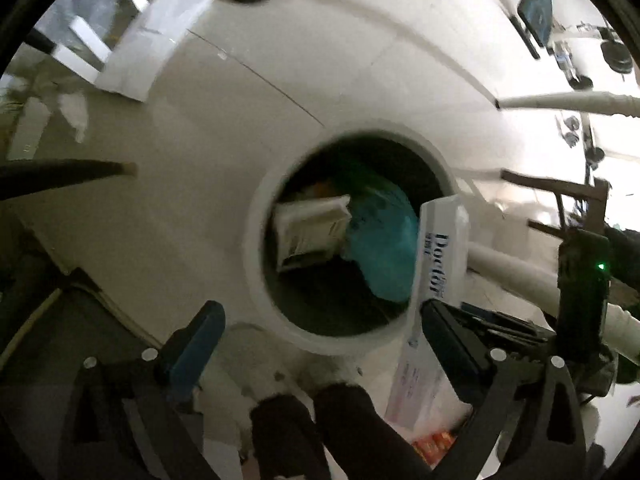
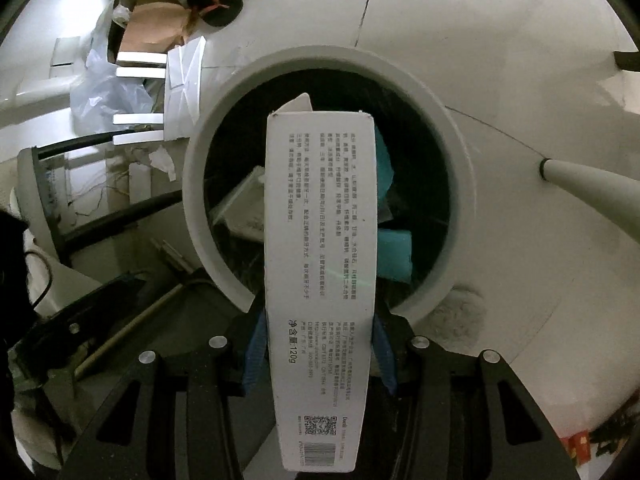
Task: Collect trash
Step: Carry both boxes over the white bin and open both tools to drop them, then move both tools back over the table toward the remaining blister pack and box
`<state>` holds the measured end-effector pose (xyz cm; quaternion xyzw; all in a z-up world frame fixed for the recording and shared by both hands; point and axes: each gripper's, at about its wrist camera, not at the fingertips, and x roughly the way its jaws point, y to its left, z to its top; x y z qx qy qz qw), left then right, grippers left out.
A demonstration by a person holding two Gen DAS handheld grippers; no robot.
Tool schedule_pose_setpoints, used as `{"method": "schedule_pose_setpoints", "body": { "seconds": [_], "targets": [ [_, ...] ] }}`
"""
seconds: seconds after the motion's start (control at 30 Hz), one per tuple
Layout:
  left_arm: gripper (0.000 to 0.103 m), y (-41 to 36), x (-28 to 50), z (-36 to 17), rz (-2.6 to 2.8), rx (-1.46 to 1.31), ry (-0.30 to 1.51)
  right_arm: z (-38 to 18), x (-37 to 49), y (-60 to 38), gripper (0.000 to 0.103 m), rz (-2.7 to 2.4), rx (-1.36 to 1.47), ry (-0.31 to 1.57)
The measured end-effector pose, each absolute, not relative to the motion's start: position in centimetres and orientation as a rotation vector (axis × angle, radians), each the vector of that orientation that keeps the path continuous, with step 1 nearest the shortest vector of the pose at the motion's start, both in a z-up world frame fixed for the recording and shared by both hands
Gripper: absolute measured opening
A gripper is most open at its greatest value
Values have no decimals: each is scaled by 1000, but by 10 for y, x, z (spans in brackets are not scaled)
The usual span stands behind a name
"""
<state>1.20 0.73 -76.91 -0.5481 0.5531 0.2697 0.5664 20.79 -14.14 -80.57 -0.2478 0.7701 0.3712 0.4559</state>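
The main risk is the box [image 2: 320, 280] catching on the bin [image 2: 448, 168] rim instead of dropping in. It is long, and I hold it near its low end, so most of it juts out over the opening; if I let go while its tail is outside the rim nearest me, it may tip back and land on the floor [image 2: 500, 60]. It could also bridge across the trash already inside, the teal bag [image 2: 394, 256] and a pale packet [image 2: 244, 204], and stick up.

My right gripper [image 2: 320, 346] pinches the box by its long edges, blue pads [image 2: 256, 344] pressed against both sides, pointing down at the bin mouth with the box's far end above the dark opening.

My left gripper [image 1: 316, 334] hangs beside it, jaws spread wide and holding nothing, also aimed down at the bin. In the left view, which is blurred, the box seems to sit just over the rim's right side.
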Motion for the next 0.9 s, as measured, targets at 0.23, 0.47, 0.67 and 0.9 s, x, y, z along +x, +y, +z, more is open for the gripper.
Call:
{"method": "schedule_pose_setpoints", "body": {
  "seconds": [0.23, 0.47, 0.67, 0.9],
  "targets": [
    [101, -12, -5, -747, 824, -1102, 1352, -780, 196, -148, 103, 901, -715, 1730],
    [101, -37, -7, -727, 849, -1046, 1403, -738, 176, -175, 103, 824, -834, 1545],
    [101, -57, -9, -678, 856, -990, 1403, -687, 160, -185, 103, 816, -828, 1504],
    [101, -77, -21, -578, 867, -976, 1369, -577, 146, -203, 103, 834, -781, 1452]
  ]
}}
